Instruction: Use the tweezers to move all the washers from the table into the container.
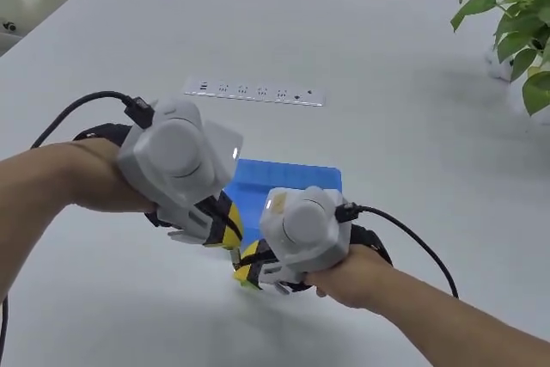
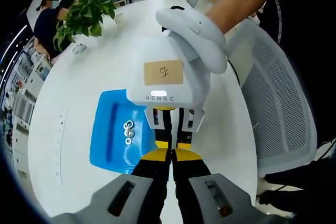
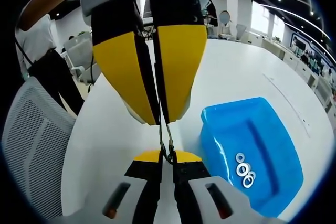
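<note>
The blue container [image 3: 262, 124] holds a small cluster of washers [image 3: 244, 169] on its floor. Just beside the container, the left gripper [image 2: 170, 154] and right gripper [image 3: 167, 157] meet tip to tip. Each has its jaws pressed together on the thin tweezers [image 3: 164, 141] that bridge them.
</note>
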